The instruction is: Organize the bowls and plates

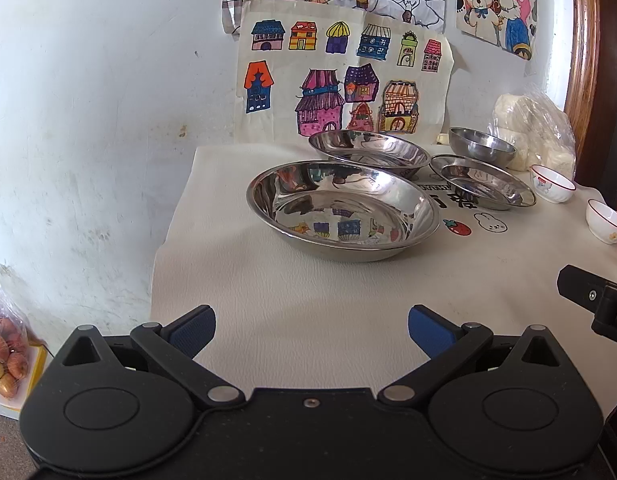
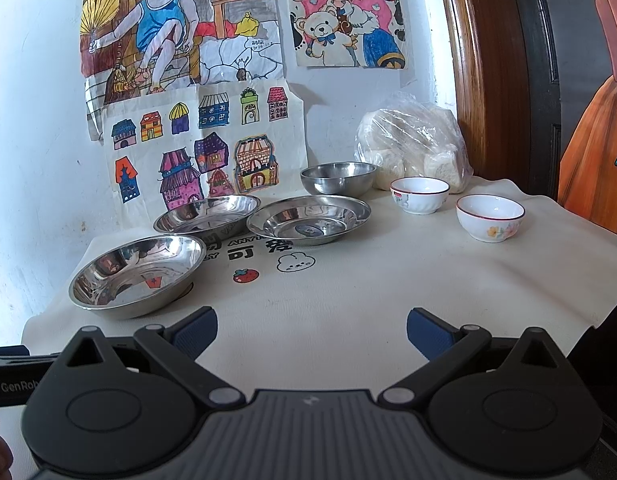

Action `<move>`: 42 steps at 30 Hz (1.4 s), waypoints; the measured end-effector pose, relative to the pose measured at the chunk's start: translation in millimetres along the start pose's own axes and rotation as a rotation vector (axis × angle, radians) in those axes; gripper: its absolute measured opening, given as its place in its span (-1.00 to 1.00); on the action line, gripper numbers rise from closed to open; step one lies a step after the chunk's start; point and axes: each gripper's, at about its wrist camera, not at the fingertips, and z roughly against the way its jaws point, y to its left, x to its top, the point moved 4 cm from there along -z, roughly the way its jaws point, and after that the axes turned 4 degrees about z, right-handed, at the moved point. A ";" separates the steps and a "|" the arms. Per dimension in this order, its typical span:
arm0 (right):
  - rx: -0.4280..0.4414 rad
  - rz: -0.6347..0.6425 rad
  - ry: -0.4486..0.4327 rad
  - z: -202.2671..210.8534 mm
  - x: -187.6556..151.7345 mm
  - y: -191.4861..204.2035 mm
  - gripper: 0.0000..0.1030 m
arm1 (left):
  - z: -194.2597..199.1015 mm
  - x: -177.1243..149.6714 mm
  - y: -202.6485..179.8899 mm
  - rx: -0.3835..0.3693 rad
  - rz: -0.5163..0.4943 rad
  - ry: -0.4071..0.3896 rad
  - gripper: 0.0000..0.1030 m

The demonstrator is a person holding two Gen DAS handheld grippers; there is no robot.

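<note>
Three steel plates lie on a white cloth: the nearest, largest plate (image 1: 342, 210) (image 2: 138, 274), a second plate (image 1: 370, 152) (image 2: 207, 214) behind it by the wall, and a third plate (image 1: 482, 182) (image 2: 308, 218) to the right. A small steel bowl (image 1: 481, 147) (image 2: 337, 178) stands at the back. Two white ceramic bowls sit at the right: one (image 1: 552, 183) (image 2: 419, 195) farther back, one (image 1: 606, 221) (image 2: 490, 217) nearer. My left gripper (image 1: 311, 330) is open above the cloth's front, short of the nearest plate. My right gripper (image 2: 311, 332) is open and holds nothing.
The cloth-covered table (image 2: 368, 300) stands against a white wall with children's drawings (image 2: 204, 148). A plastic bag of white buns (image 2: 414, 148) sits at the back right beside a wooden door frame (image 2: 468, 72). A bag of fruit (image 1: 4, 356) lies low at the left.
</note>
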 end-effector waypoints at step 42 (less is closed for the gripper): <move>0.093 0.051 0.066 -30.5 22.1 -0.5 1.00 | -12.6 83.0 23.5 -0.076 -0.053 -0.033 0.99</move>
